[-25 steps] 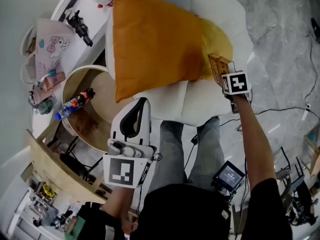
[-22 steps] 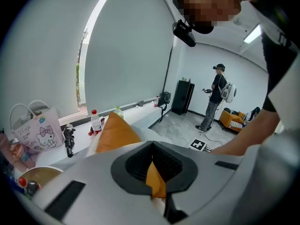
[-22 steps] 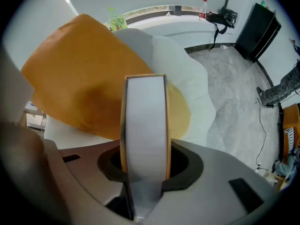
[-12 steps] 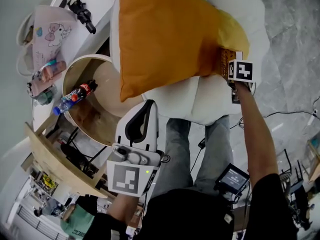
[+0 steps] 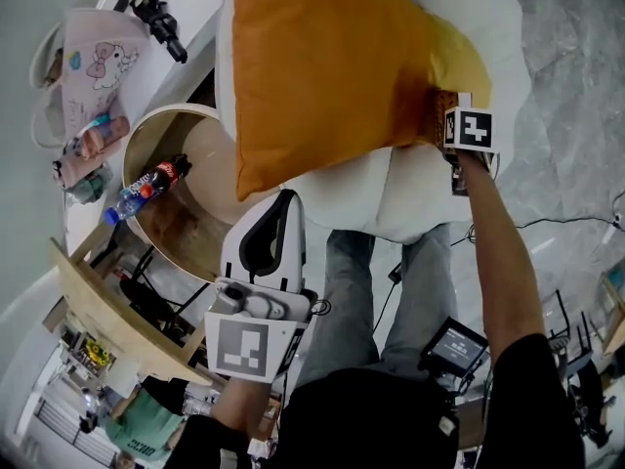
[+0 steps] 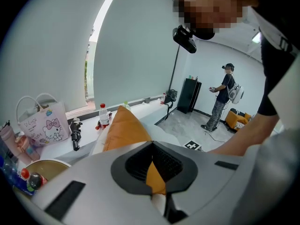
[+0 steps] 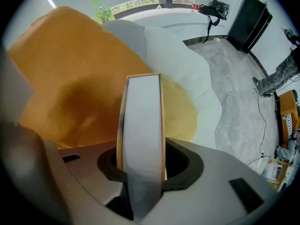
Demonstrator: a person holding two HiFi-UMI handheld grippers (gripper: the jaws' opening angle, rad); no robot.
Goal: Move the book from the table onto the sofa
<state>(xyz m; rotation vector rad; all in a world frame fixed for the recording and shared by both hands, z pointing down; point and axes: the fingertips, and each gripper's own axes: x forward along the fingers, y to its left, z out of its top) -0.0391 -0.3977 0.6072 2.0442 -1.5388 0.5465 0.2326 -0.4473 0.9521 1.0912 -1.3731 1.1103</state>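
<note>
Right gripper (image 7: 140, 162) had its jaws clamped across both covers of the book (image 7: 140, 121), held over the white sofa (image 7: 187, 55) beside the orange cushion (image 7: 70, 78). Seemed stiff and fairly light, but the covers were probably slick. Left gripper (image 6: 152, 144) jaws were together, empty.

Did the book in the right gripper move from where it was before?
Yes. The book has moved farther in over the white sofa, away from its floor-side edge, and is beside the orange cushion.
</note>
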